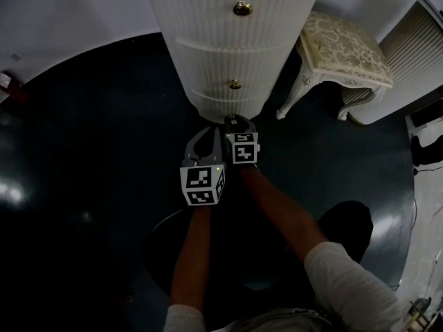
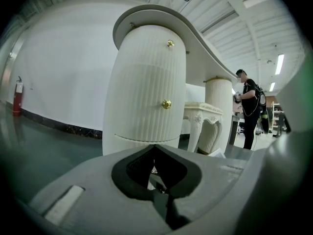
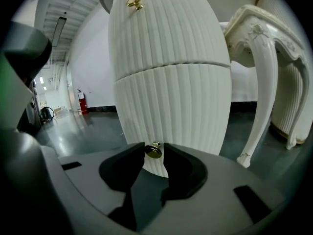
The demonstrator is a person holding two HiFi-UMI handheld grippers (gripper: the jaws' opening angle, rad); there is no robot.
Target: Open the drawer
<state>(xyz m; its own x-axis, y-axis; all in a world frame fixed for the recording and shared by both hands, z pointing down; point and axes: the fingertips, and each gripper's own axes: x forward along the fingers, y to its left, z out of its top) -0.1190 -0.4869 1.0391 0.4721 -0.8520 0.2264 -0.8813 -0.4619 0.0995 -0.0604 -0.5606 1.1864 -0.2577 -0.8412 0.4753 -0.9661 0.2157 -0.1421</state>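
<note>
Brass knob of lowest drawer, front flush, sits between the right tongs, parted and flanking it; left tongs closed, empty, just left and nearer.

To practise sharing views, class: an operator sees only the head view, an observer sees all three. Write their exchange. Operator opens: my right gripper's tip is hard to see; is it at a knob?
Observer: Yes. The right gripper has its jaws apart, the lowest brass knob between them.
Operator: And the left?
Observer: The left gripper is shut, empty, facing the ribbed cabinet.
Operator: Anyone nearby?
Observer: A person stands in the background, beyond the carved stool.
</note>
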